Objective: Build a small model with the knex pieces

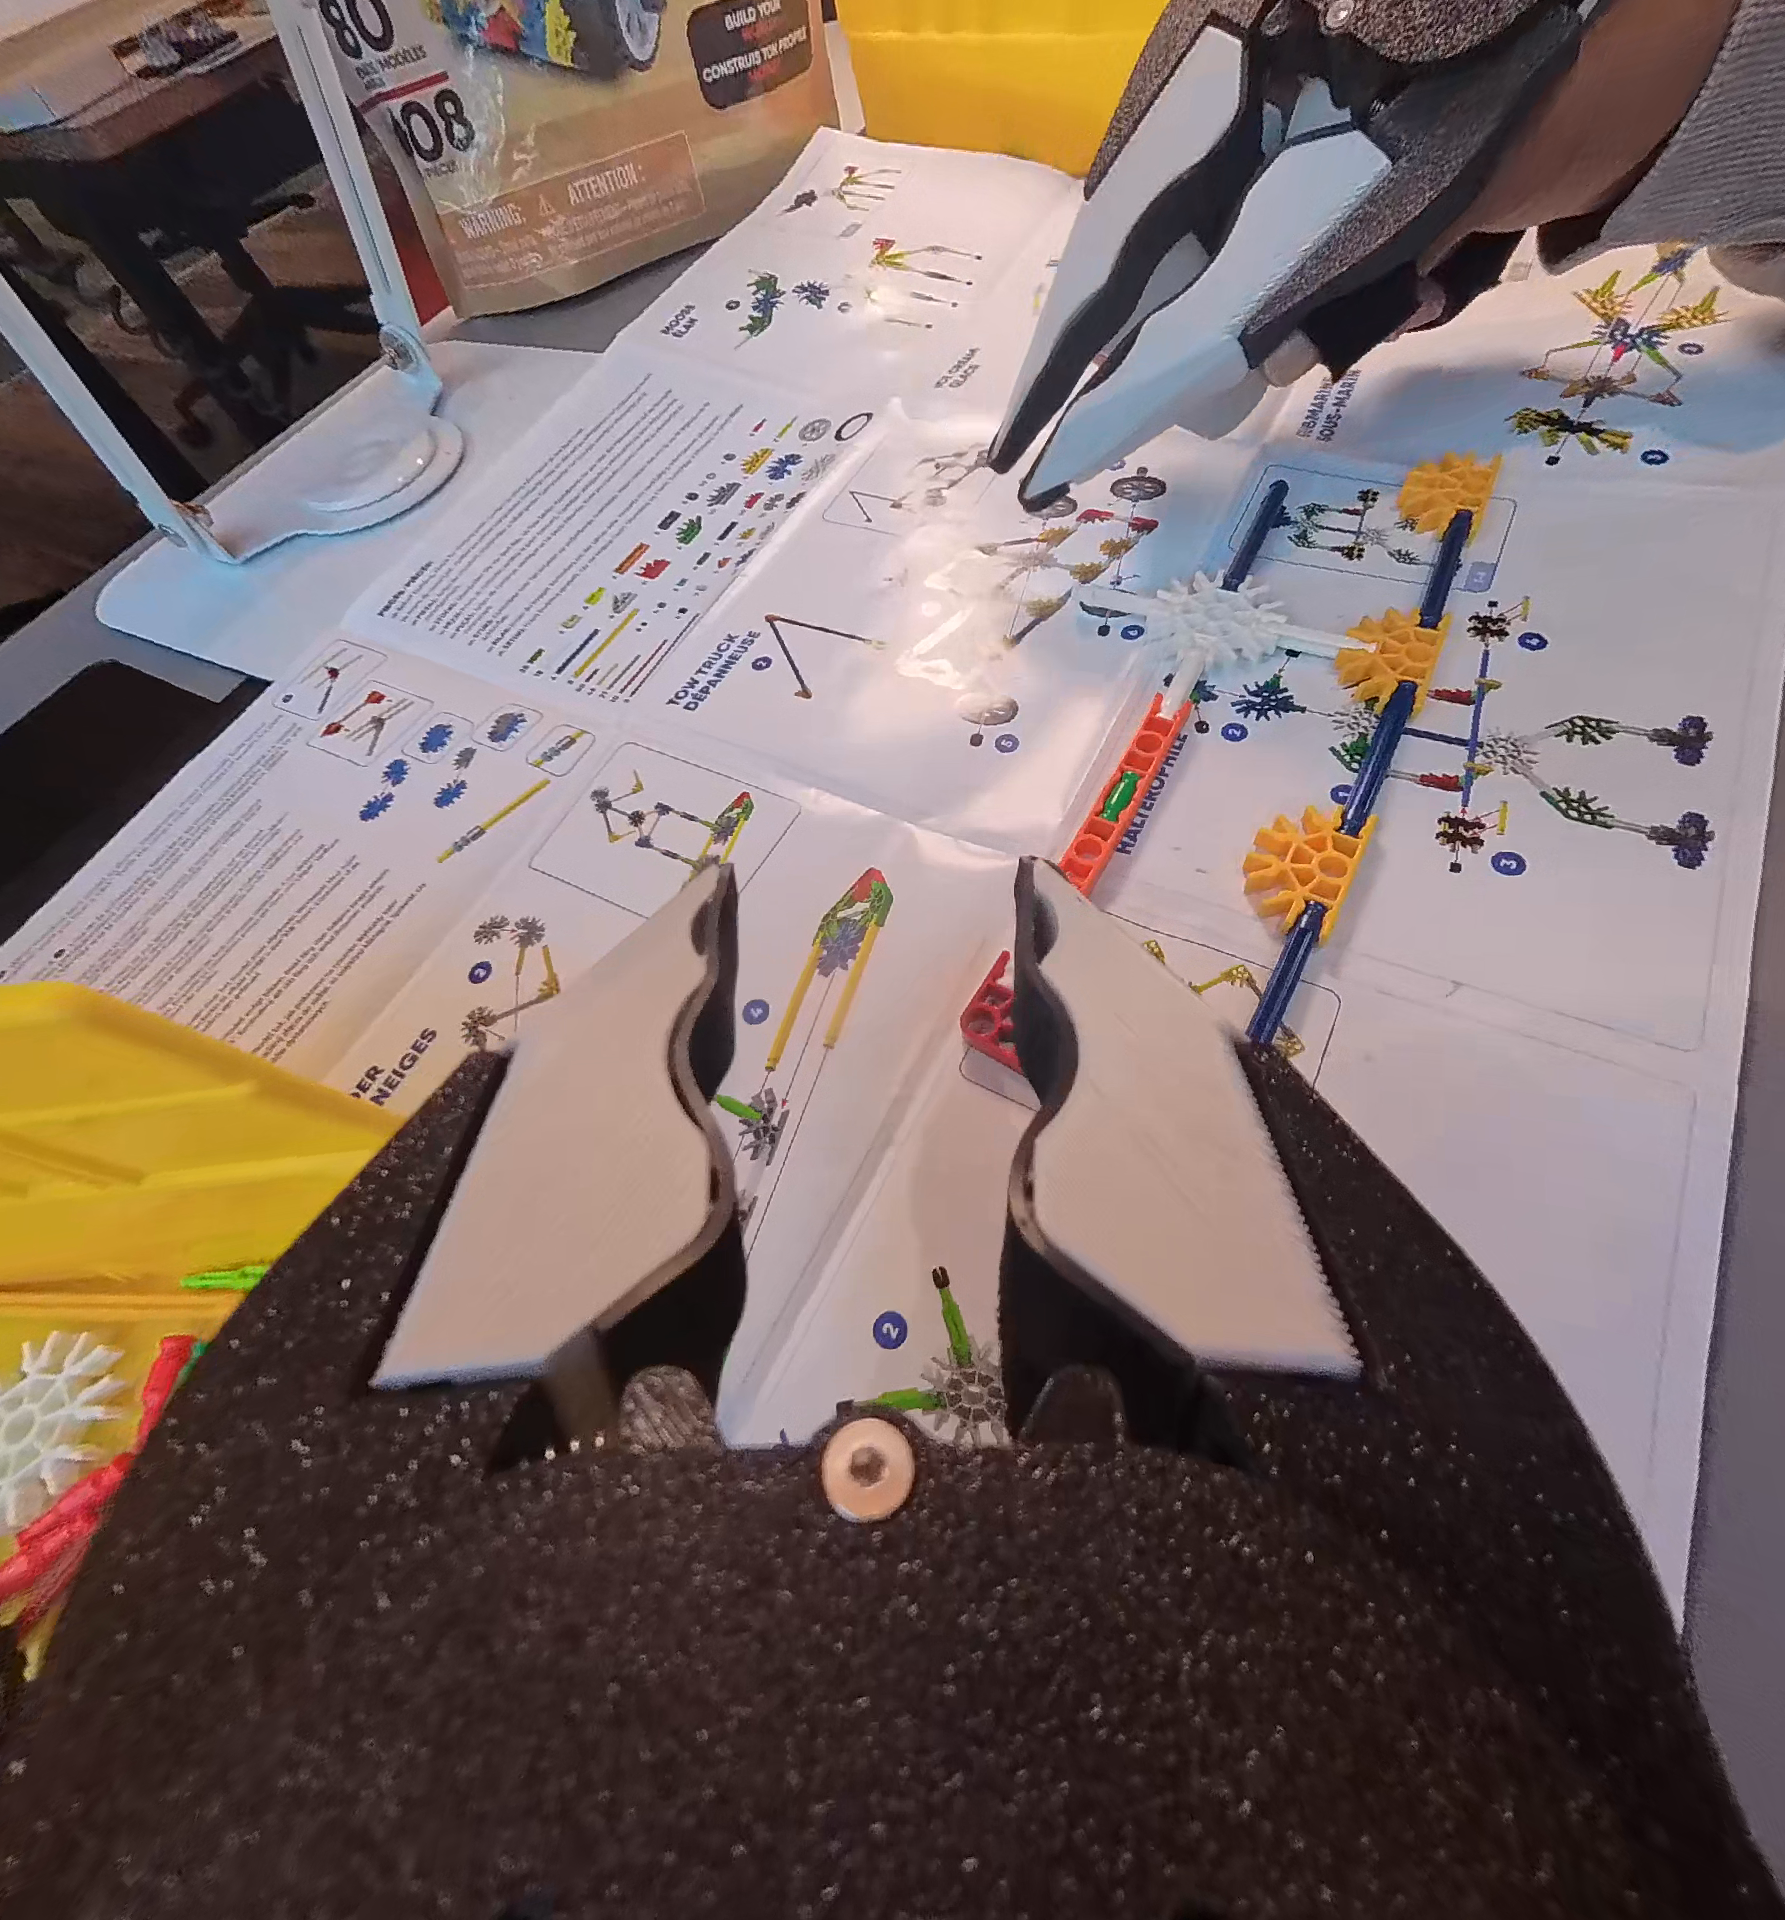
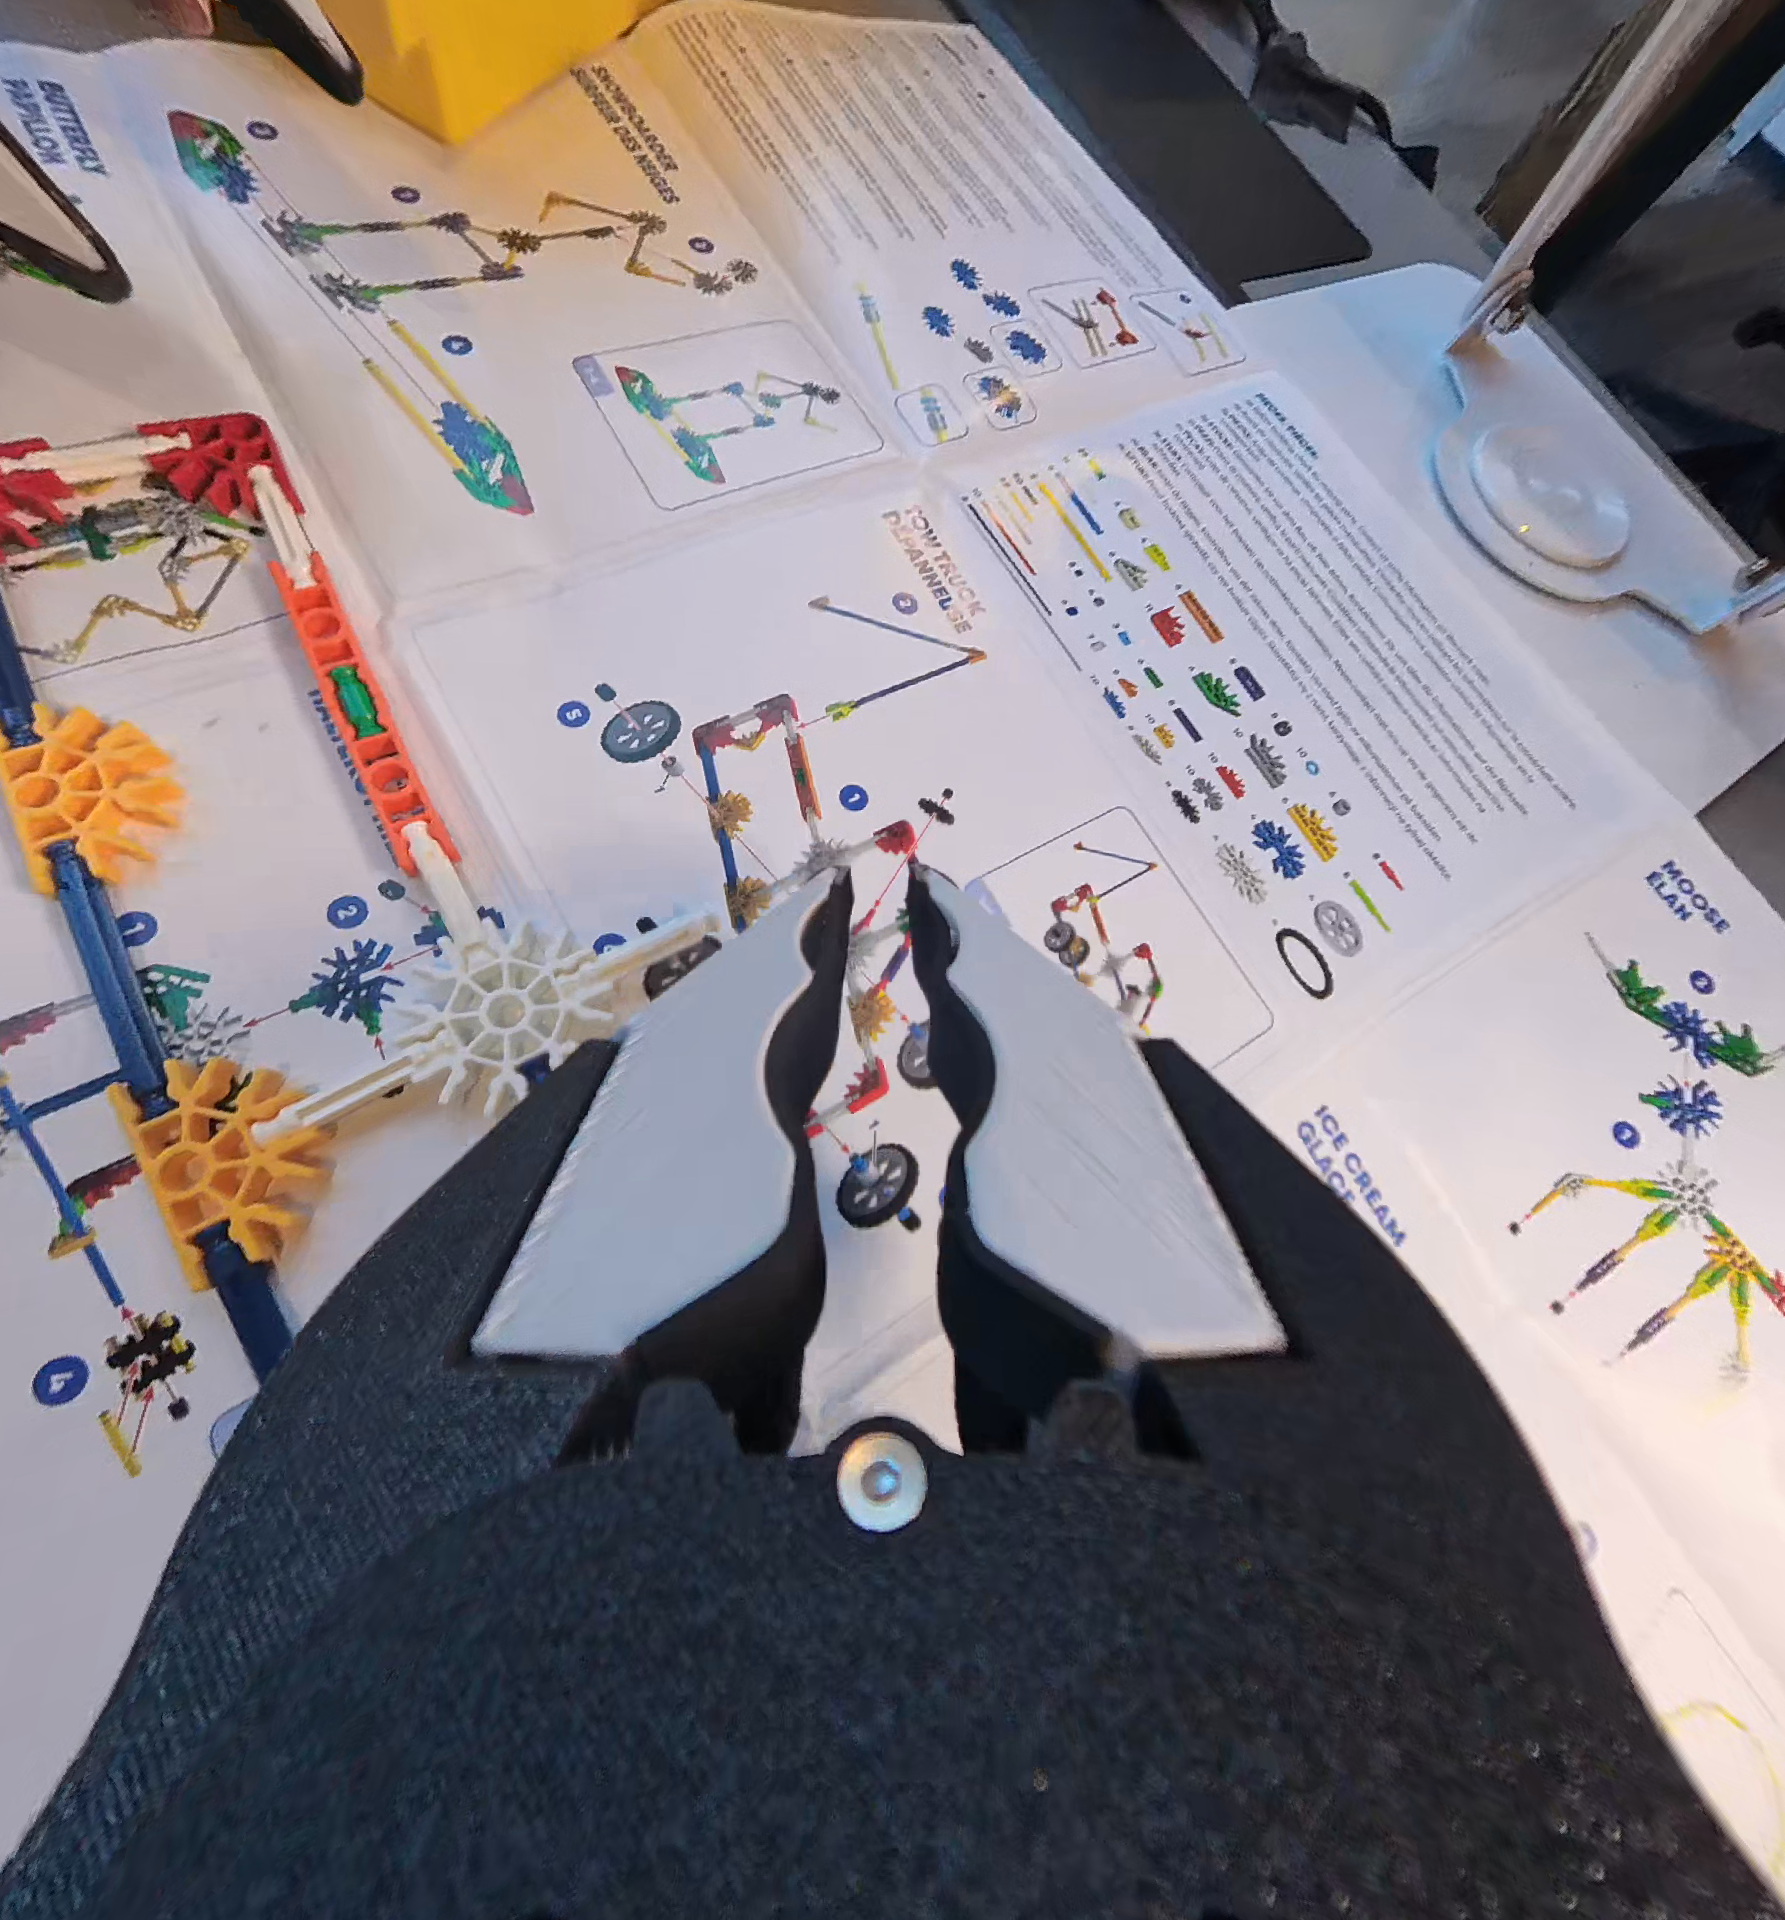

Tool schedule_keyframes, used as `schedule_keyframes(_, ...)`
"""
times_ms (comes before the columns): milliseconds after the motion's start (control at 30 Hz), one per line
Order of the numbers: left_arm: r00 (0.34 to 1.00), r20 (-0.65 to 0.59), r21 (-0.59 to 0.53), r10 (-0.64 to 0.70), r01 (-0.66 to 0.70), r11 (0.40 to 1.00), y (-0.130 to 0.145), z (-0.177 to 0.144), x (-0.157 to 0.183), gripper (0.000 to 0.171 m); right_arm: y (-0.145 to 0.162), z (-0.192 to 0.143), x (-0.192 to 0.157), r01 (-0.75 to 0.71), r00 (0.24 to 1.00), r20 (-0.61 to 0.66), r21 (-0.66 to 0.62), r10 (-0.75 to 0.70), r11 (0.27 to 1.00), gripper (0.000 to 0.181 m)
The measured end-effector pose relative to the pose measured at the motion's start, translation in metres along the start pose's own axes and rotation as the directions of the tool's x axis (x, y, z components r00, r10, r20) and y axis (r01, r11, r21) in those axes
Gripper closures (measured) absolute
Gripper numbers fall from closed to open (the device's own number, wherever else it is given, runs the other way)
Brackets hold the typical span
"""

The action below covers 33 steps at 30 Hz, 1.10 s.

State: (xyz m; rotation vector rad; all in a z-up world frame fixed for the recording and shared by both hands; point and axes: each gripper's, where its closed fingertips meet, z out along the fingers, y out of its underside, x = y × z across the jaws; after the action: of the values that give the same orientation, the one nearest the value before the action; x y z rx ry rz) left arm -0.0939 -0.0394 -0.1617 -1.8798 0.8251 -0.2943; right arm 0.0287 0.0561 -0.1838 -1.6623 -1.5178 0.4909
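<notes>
Beside left tongs (image 1: 872, 883), spread & empty, yellow bin (image 1: 88, 1122) w/ loose pieces; right tongs (image 2: 877, 878) nearly together, empty.

left wrist: low, close, faces along instruction sheet (image 1: 867, 644) | right wrist: higher, faces opposite | shared: sheet, white connector (image 1: 1218, 620) (image 2: 507, 1006)

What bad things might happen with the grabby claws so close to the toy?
1. The right gripper hovers beside the white snowflake connector; a sideways slip might knock the assembled frame apart.
2. The left gripper is open near the red corner piece; lowering carelessly may push it.
3. Fingertips may snag and crease the instruction sheet.
</notes>
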Motion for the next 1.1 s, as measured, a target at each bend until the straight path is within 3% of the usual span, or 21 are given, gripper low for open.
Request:
schedule_keyframes(433, 1.000, -0.012, -0.038, -0.002, 0.002, 0.999, 0.007, 0.002, 0.004, 0.124, 0.009, 0.005, -0.012, 0.012, 1.000, 0.028, -0.037, -0.011, 0.999, 0.176)
schedule_keyframes(1100, 1.000, -0.021, -0.050, 0.019, -0.020, 0.999, 0.009, 0.002, 0.006, 0.127, 0.008, -0.004, 0.006, -0.081, 0.997, 0.011, 0.017, 0.081, 0.997, 0.178)
